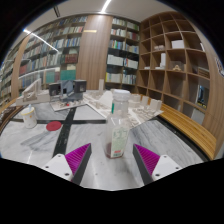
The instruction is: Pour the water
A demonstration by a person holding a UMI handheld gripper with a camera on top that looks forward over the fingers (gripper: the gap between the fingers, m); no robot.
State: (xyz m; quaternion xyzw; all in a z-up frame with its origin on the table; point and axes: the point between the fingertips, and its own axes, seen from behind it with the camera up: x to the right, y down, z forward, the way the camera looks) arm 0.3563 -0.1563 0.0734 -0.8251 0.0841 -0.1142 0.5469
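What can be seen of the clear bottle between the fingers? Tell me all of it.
The bottle is clear, plastic by the look of it, slim, with a pale cap on a narrow neck. It stands upright on the white marbled table, midway between the two fingers of the gripper, with a gap to the pad at each side, so nothing grips it. Whether it holds water cannot be told. A white cup stands on the table beyond it.

one clear bottle [118, 132], one cup [29, 116], one table [60, 150]
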